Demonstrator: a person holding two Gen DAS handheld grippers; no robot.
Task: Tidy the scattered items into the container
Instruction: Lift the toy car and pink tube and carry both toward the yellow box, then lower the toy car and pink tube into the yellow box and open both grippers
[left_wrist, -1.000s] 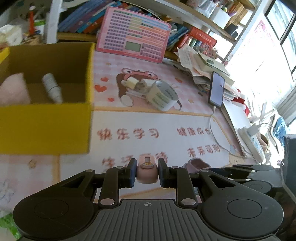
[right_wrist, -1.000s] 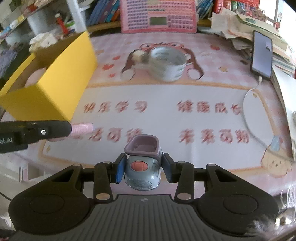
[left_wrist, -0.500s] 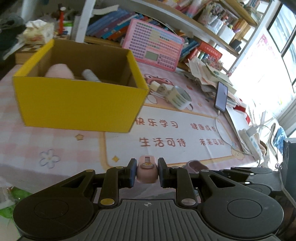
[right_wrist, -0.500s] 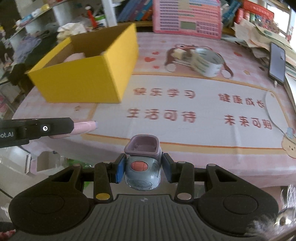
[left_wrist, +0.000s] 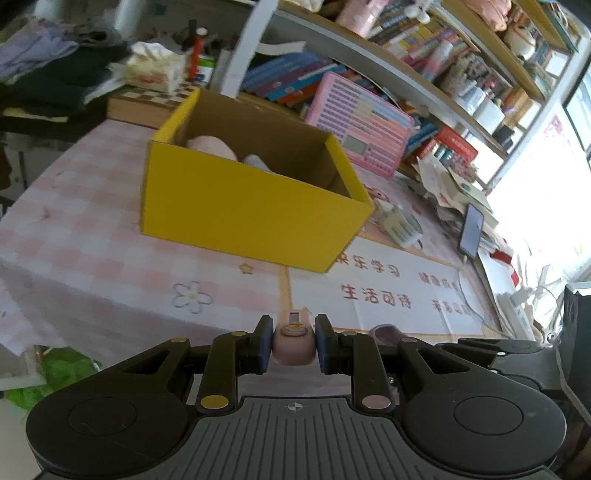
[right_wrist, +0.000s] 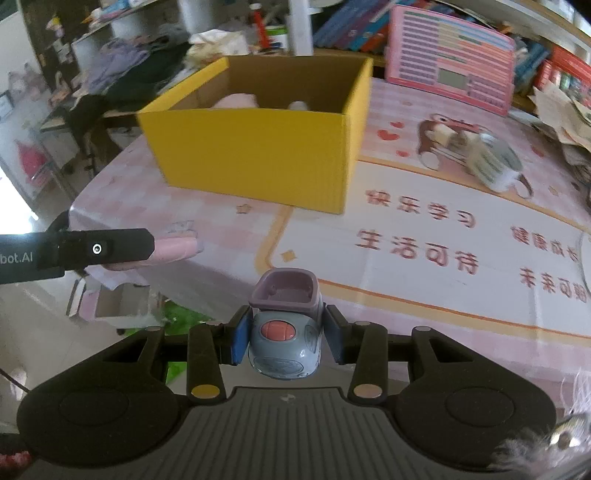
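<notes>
Left gripper (left_wrist: 293, 343): jaws closed on a small pink toy (left_wrist: 293, 345), pinched on both sides, held above the near table edge. The same toy (right_wrist: 173, 249) shows in the right view, sticking out past the black left finger.

Right gripper (right_wrist: 286, 338): jaws closed on a grey toy car (right_wrist: 284, 350) with a red button on top and a mauve bucket at the front. Held off the table, near its front edge.

Yellow box (left_wrist: 251, 218) sits on the pink checked cloth (left_wrist: 92, 258), open top, well ahead of both grippers. Inside: a pink soft item (left_wrist: 210, 146) and a white thing (left_wrist: 256, 162), only partly visible over the rim.

Right of the box, a cup (right_wrist: 495, 166) lies on its side on the mat (right_wrist: 424, 236), a small white item just beside it. Phone (left_wrist: 472, 236) farther right, near the paper pile.
</notes>
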